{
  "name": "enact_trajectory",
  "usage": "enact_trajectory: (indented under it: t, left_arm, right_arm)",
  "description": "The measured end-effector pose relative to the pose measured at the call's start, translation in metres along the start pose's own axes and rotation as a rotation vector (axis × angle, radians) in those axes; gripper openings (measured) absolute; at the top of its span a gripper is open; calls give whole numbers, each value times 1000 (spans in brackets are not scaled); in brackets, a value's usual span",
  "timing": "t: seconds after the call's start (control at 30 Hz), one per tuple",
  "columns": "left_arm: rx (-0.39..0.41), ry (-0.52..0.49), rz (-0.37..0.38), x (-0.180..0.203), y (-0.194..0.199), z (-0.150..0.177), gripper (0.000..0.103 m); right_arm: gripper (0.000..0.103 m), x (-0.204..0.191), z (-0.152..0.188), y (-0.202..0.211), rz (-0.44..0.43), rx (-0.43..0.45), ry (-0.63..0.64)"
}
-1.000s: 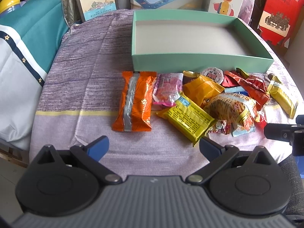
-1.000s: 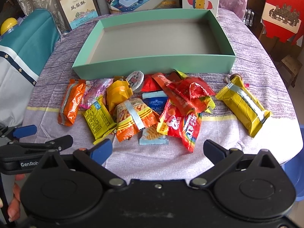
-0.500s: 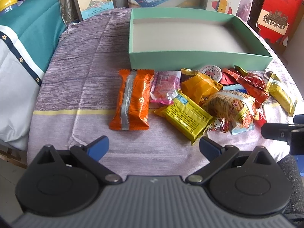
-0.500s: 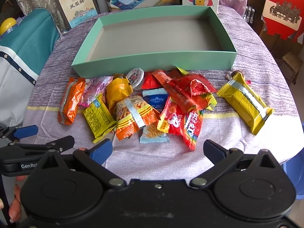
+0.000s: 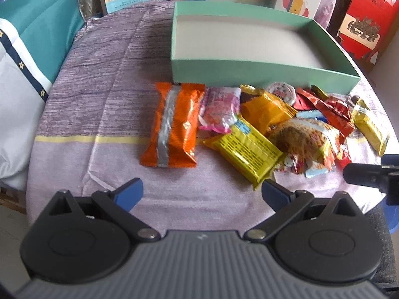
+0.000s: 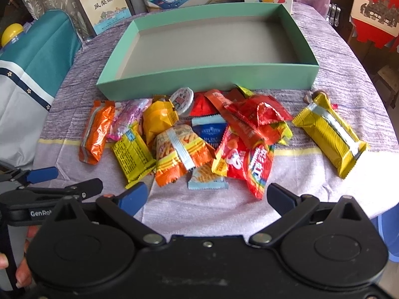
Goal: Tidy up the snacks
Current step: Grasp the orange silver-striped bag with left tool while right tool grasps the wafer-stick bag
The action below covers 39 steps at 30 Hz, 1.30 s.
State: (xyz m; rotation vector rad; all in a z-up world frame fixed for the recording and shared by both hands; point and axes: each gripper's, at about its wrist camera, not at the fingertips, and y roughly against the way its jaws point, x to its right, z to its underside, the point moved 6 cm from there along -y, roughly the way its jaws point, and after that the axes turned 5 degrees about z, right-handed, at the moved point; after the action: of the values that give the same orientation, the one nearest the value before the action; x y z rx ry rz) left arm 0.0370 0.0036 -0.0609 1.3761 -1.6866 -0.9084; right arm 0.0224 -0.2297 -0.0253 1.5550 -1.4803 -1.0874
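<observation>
A pile of snack packets lies on the purple tablecloth in front of an empty mint-green box. An orange packet lies at the pile's left end. A yellow packet lies apart at the right. A flat yellow packet and a red packet lie nearest me. My left gripper is open and empty, just before the orange packet. My right gripper is open and empty, near the table's front edge.
Printed boxes and a framed picture stand behind the green box. A teal and white chair cover is at the left. A red gift bag stands at the far right. The table edge runs close below both grippers.
Both grippers have moved slightly forward toward the pile; the snacks appear a little nearer. Nothing has been grasped or shifted.
</observation>
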Motion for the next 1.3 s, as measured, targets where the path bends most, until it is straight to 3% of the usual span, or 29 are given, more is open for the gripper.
enact_trajectory:
  t: [0.33,0.53,0.7,0.8,0.87,0.97,1.3]
  left_arm:
    - [16,-53,-67,-35,-21,-39,103]
    - [-7,-83,-51,-42,-45,-55,100]
    - [-25,-104,-26,-45,-59,-57,92]
    - [-30,-103,-7,-48,-65,-56,82]
    - [-32,-97,17,-50,-67,-55,72]
    - [-32,-88,49,-51,-69,-53,53]
    - [-45,-86,30,-57,-78,-52,60]
  right_arm:
    - [101,-13,-41,-8,-74,65,34]
    - [70,-33,-61,-39,-106,-4,96]
    - [66,-43,-64,-60,-109,-78,125]
    - [55,-51,-60,-65,-107,-105,157]
    - [43,-55,-59,-69,-91,-109,179]
    - [40,-61,-57,-69,-87,-100,184]
    - [47,-57,-45,-79,-102,-150,150]
